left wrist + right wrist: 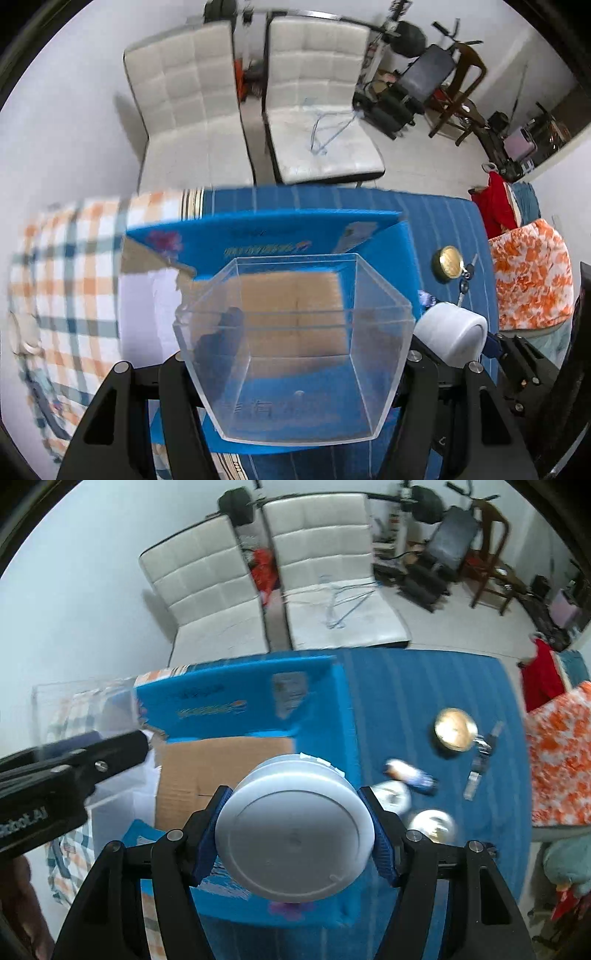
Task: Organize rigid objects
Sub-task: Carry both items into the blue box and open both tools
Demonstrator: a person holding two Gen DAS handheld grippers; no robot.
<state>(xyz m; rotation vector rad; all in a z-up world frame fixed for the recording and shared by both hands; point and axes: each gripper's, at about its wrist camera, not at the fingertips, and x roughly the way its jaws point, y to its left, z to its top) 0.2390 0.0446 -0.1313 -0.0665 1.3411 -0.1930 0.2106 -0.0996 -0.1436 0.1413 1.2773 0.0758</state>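
Even, soft indoor light w/ a cool cast — source prob. overhead. Faint shadow beside the chairs (192,110). Strong fisheye bend, black vignette at corners. Motion blur smears the box (236,709) text and small bits on the cloth (424,686) — right view worst.

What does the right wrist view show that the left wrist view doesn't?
Only the right view: two round tins and a small bottle on the blue cloth, plus the right gripper clamped on the white jar. Only the left view: the left gripper holding the clear box head-on. Both: the blue carton, brass disc, keys and white chairs.
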